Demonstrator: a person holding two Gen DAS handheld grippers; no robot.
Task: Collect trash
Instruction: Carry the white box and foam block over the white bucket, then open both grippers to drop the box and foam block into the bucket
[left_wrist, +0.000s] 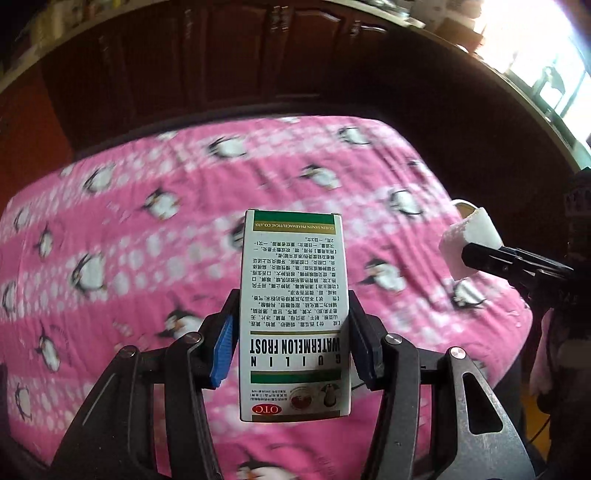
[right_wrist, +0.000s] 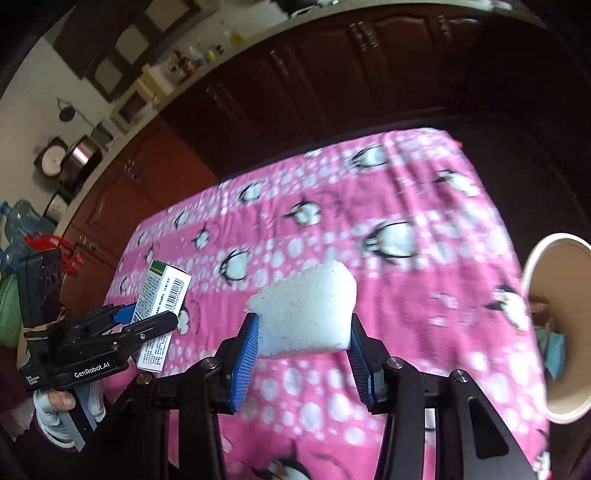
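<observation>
My left gripper (left_wrist: 291, 325) is shut on a white and green medicine box (left_wrist: 293, 295) marked "Watermelon Frost" and holds it above the pink penguin cloth (left_wrist: 147, 221). It also shows in the right wrist view (right_wrist: 147, 321), with the box (right_wrist: 162, 299) at the left. My right gripper (right_wrist: 303, 325) is shut on a white foam block (right_wrist: 304, 314) above the same cloth (right_wrist: 388, 221). It shows in the left wrist view at the right edge (left_wrist: 476, 254), with the foam block (left_wrist: 469, 236).
A paper cup (right_wrist: 554, 325) lies on its side at the table's right edge, mouth toward me; its rim shows behind the foam (left_wrist: 463, 206). Dark wooden cabinets (right_wrist: 332, 92) stand beyond the table. Water bottles (right_wrist: 18, 225) stand at far left.
</observation>
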